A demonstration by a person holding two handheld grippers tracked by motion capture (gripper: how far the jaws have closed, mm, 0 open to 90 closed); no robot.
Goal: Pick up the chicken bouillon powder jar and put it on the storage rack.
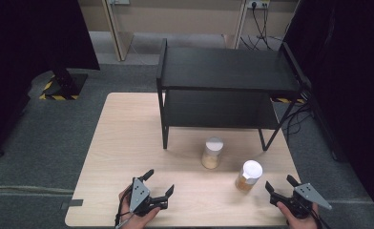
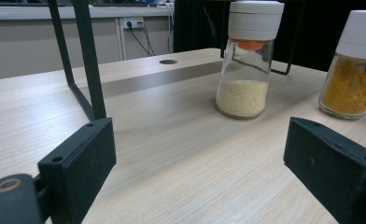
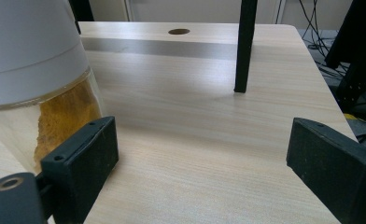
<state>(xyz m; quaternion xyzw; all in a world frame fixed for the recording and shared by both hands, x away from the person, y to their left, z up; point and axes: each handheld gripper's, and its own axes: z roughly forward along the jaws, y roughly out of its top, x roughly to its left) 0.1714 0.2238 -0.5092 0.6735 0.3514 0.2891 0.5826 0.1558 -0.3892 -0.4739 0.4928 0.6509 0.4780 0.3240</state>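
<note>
Pale wooden surface [image 1: 128, 143], seen from above, with a black two-tier shelf [image 1: 223, 71] standing on its far half. Two glass shaker jars in front of the shelf, both upright and well apart from each other.

Nearer the shelf: jar of pale grains [image 1: 212, 153], clear glass with a white cap. In the left gripper view, same jar [image 2: 245, 70] about a third full of fine cream-coloured grains, an orange insert visible just beneath the cap.

Closer to the near edge and further right: jar of orange powder [image 1: 248, 176], also white-capped. In the left gripper view [image 2: 354, 70], filled to roughly two thirds with clumped orange-yellow powder. In the right gripper view [image 3: 36, 70], looming large at the left edge, just beside the left-hand finger and not visibly pressed by it.

Left gripper [image 1: 159, 183] at the near edge, held in a hand, fingers [image 2: 78, 163] spread wide and released, only bare wood between them, both jars well ahead.

Right gripper [image 1: 281, 183] at the near right corner, also hand-held, fingers [image 3: 85, 154] spread wide and released, nothing grasped, the orange powder jar near and just to its left.
</note>
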